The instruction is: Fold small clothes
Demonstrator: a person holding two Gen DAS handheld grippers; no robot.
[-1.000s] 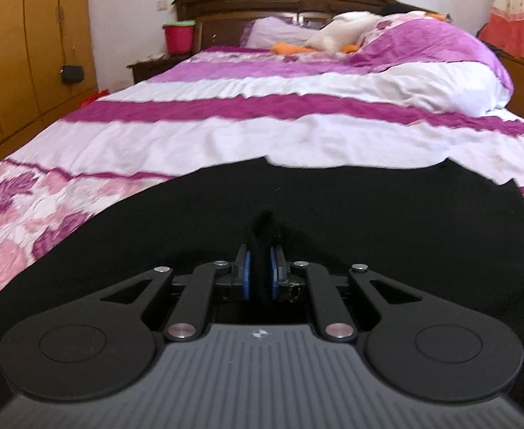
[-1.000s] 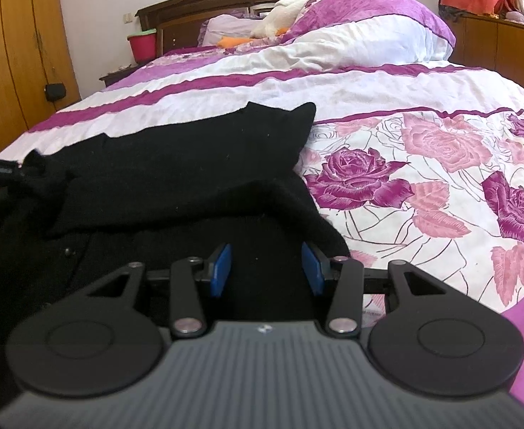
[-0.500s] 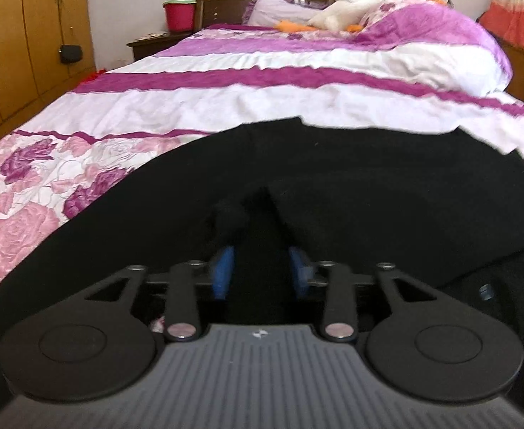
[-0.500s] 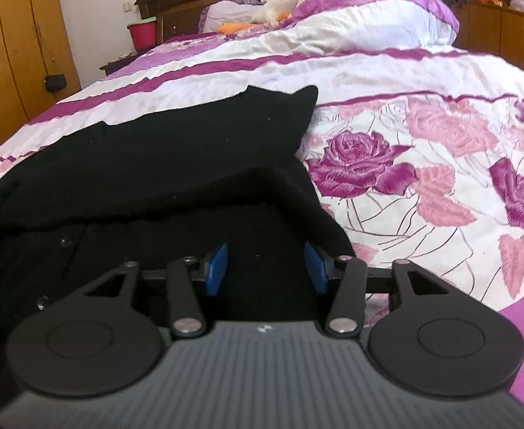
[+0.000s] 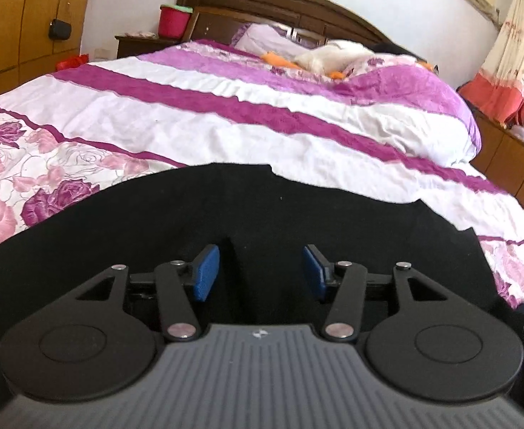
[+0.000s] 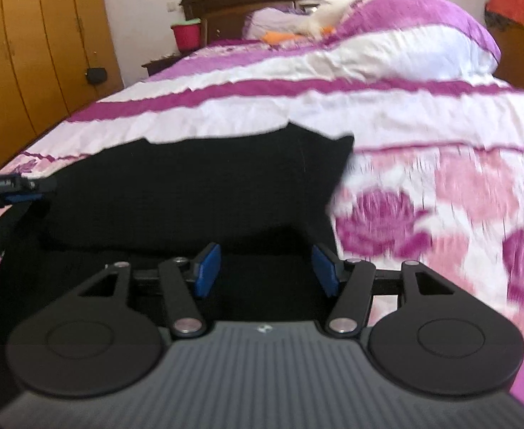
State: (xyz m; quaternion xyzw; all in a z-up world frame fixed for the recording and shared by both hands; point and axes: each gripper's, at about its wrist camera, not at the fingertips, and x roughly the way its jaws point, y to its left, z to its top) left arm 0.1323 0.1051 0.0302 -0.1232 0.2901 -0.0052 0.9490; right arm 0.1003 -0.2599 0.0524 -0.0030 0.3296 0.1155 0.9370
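Left tool (image 5: 260, 268): spread wide, nothing between its blue pads.
Right tool (image 6: 266, 268): spread too, gripping nothing.
Black garment (image 5: 190, 221): lying on the bed (image 5: 226, 132).

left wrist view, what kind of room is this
Most likely a home bedroom. A large bed with a purple, white and rose-print quilt fills the view, backed by a dark carved wooden headboard, with a tall brown wooden wardrobe along the wall. A black garment lies on the quilt.
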